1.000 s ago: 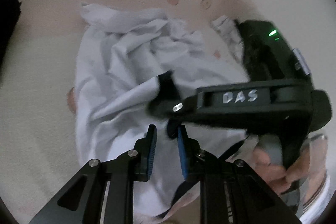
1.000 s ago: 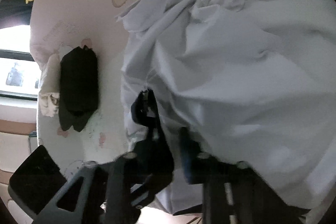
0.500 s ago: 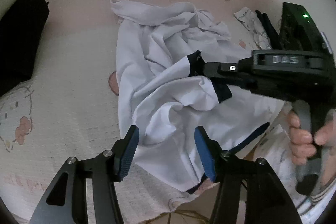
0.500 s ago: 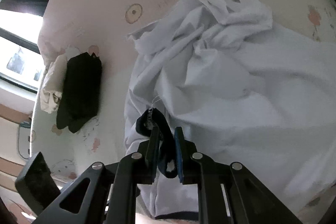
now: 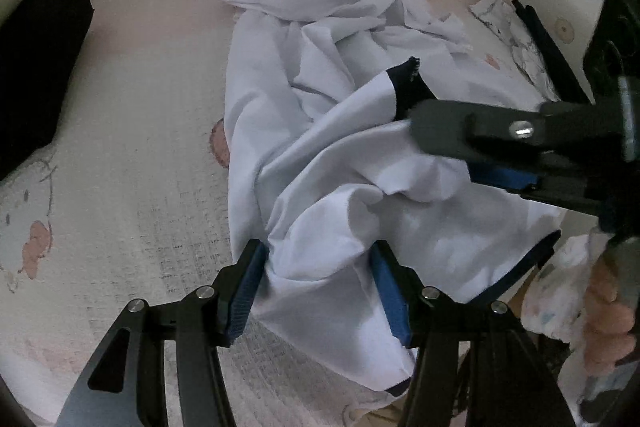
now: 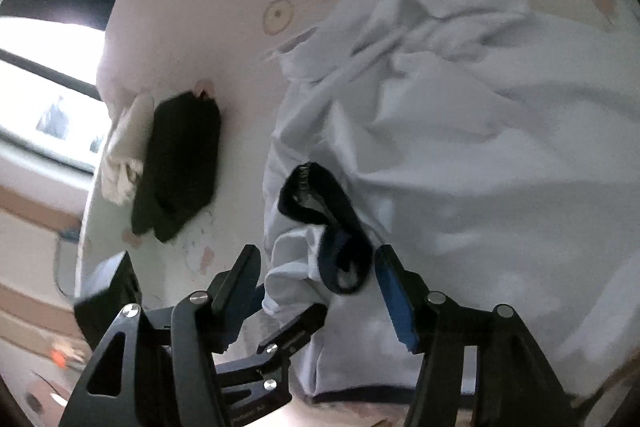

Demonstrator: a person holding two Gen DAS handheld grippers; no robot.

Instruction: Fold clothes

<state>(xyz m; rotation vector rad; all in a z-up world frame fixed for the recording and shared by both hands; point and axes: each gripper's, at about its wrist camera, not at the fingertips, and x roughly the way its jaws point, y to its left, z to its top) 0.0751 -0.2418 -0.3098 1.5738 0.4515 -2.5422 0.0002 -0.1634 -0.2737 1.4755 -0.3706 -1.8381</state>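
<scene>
Left wrist view: looks close down along its fingers onto the white garment (image 5: 340,163), bedsheet (image 5: 140,107) beyond.
Right wrist view: close, facing left across the garment (image 6: 460,147).
Shared: garment, folded black cloth (image 5: 36,67) (image 6: 180,167).

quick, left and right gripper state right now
Left gripper: open, white shirt between its fingers, not clamped.
Right gripper: open, shirt's dark trim loose between its fingers.

Thin matt white cloth shirt (image 5: 360,187) with dark trim, rough woven bedsheet (image 5: 160,187), matt black gripper (image 5: 320,291) plastic
</scene>
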